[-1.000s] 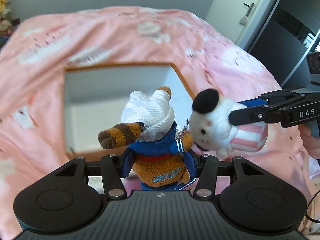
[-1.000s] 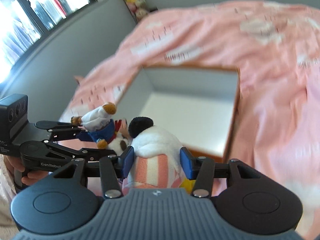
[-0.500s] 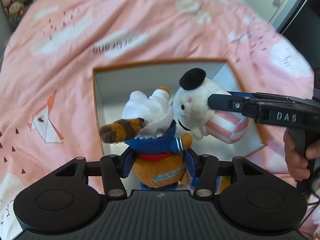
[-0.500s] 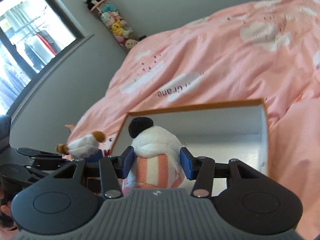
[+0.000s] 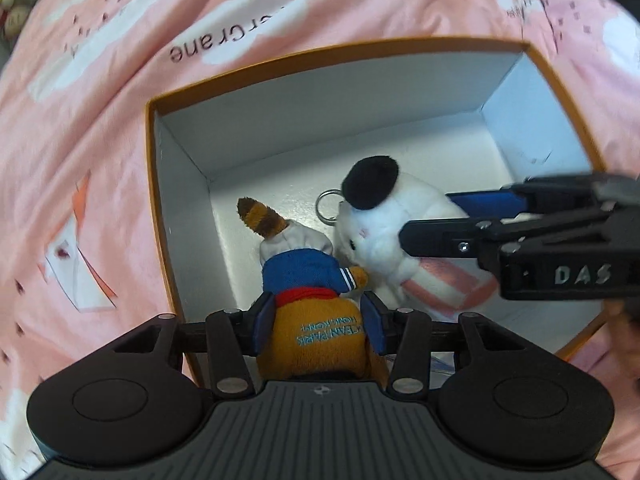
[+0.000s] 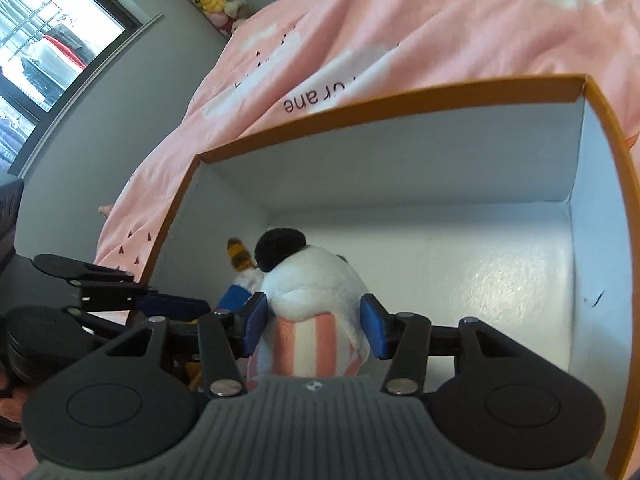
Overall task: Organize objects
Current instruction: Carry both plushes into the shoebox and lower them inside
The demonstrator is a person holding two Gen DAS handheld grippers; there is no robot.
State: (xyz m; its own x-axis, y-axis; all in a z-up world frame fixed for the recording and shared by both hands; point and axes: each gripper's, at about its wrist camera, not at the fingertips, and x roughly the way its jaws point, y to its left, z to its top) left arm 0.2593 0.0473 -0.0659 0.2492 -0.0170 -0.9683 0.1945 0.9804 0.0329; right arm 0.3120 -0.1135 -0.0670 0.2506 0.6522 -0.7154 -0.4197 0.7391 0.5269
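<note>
Both toys hang inside the orange-rimmed box [image 5: 556, 92] but unreleased: the left hand-held gripper [image 5: 318, 322] clenches the raccoon plush [image 5: 310, 304] at 6 o'clock, the right hand-held gripper [image 6: 314, 326] the white plush [image 6: 312, 304] at its 3 o'clock, touching.

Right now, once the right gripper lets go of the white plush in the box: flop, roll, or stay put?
Probably soft: the white plush bulges between the right gripper pads. Likely light, landing quietly. Its rounded body may tip against the raccoon plush; the keyring could snag.
</note>
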